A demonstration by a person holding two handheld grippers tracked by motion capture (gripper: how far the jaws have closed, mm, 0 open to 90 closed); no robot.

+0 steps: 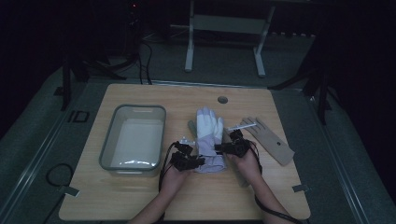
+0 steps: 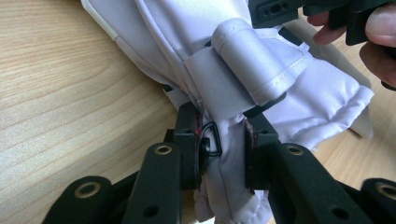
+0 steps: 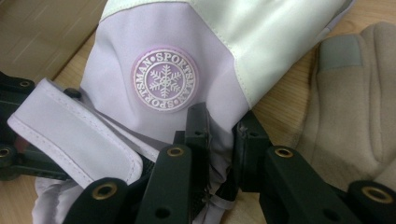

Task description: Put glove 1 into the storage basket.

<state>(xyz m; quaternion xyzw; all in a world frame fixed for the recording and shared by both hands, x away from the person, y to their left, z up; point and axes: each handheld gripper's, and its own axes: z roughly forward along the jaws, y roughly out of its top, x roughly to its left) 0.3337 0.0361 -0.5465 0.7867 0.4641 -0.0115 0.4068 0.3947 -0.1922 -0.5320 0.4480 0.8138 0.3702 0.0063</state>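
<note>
Setting: a dim room with a grey floor; a light wooden counter [image 1: 140, 196] is seen from above, with a white-legged frame standing behind it.

Item 1: grey rectangular tub [image 1: 108, 144], placed on the left part of the counter, well apart from the gloves.

Item 2: white and lilac glove [image 1: 208, 135], laid flat near the counter's middle, fingertips pointing away from the person, cuff toward the person. A round snowflake badge [image 3: 164, 79] is sewn on its back. A wrist strap [image 2: 252, 65] is seen folded over near the cuff.

Item 3: tan glove [image 1: 270, 138], laid to the right of the white one; in the right gripper view it is seen just beside it.

Item 4: left gripper [image 2: 224, 144], held at the cuff's left side. Its fingers [image 2: 189, 140] are nearly closed, and cuff fabric is pinched between them.

Item 5: right gripper [image 3: 220, 140], held at the cuff's right side. Its fingers [image 3: 198, 135] are likewise drawn close together, with a fold of cuff fabric gripped between them.
</note>
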